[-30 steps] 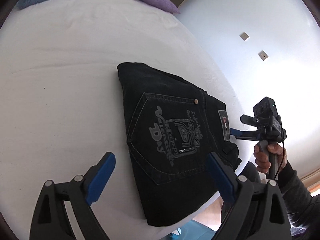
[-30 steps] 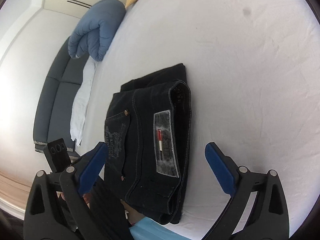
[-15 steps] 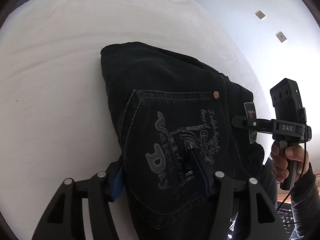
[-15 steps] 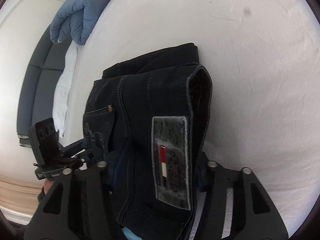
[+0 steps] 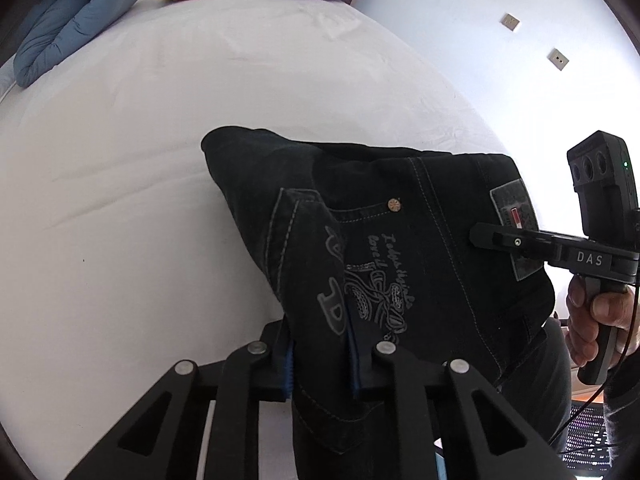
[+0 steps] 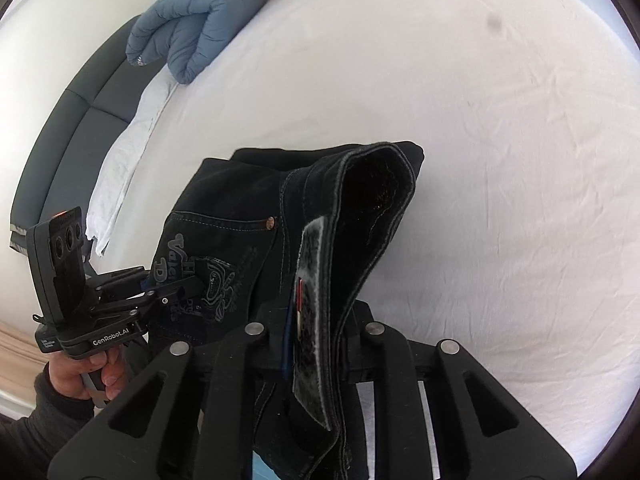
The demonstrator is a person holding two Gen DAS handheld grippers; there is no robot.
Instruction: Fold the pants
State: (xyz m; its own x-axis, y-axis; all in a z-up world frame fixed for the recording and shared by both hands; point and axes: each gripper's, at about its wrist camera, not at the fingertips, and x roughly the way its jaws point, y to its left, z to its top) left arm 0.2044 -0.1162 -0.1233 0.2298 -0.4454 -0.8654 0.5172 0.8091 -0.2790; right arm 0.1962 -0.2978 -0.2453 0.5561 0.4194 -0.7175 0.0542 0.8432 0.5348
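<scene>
Lifted since before — folded pants (image 5: 400,248) pinched by left tool (image 5: 322,364), right tool (image 6: 316,344).

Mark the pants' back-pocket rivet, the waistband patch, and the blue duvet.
back-pocket rivet (image 5: 394,205), left wrist view, its copper face
waistband patch (image 6: 310,320), right wrist view, grey middle
blue duvet (image 5: 72,12), left wrist view, upper roll

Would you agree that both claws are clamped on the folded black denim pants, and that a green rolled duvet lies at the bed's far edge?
Nearly: the rolled duvet is blue, as the left wrist view shows. Both the left claw and right claw are indeed clamped on the folded black denim pants.
</scene>
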